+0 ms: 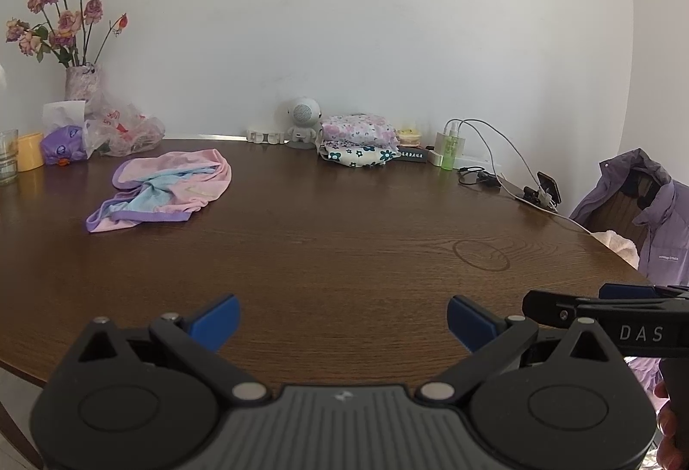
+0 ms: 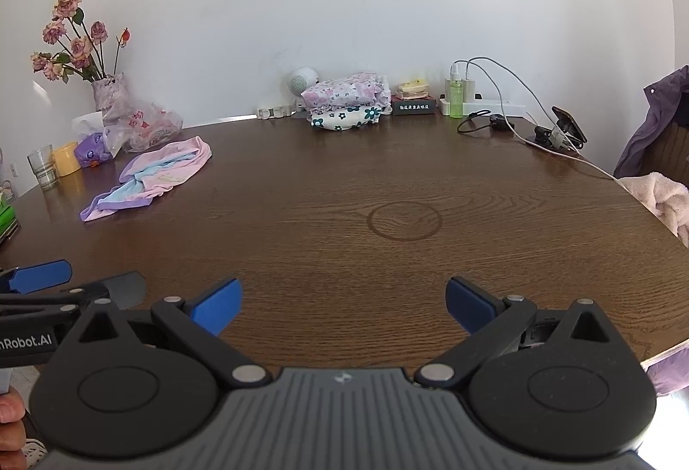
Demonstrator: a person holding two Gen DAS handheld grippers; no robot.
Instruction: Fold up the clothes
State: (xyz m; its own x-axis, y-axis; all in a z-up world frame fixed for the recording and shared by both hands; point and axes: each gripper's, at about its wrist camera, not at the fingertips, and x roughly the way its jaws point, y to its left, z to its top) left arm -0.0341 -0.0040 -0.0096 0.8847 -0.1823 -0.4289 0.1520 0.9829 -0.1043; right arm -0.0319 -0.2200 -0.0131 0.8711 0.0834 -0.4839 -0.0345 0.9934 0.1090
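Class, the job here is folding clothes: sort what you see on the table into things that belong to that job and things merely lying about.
Belongs to the job:
- crumpled pink garment
- folded floral stack
- left hand-held gripper, open
- right hand-held gripper, open

Lying about:
- vase of flowers
- plastic bag
- yellow cup
- green bottle
- phone

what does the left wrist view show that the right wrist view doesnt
Only the left wrist view shows the left gripper head-on, fingers spread wide, and the grey lining inside the purple jacket collar.

Only the right wrist view shows the right gripper head-on, also open, a green object at the left edge, and more of the fluffy pink fabric.

Both show the crumpled pink garment on the wooden table, the folded floral stack by the wall, the vase of roses and the ring mark.
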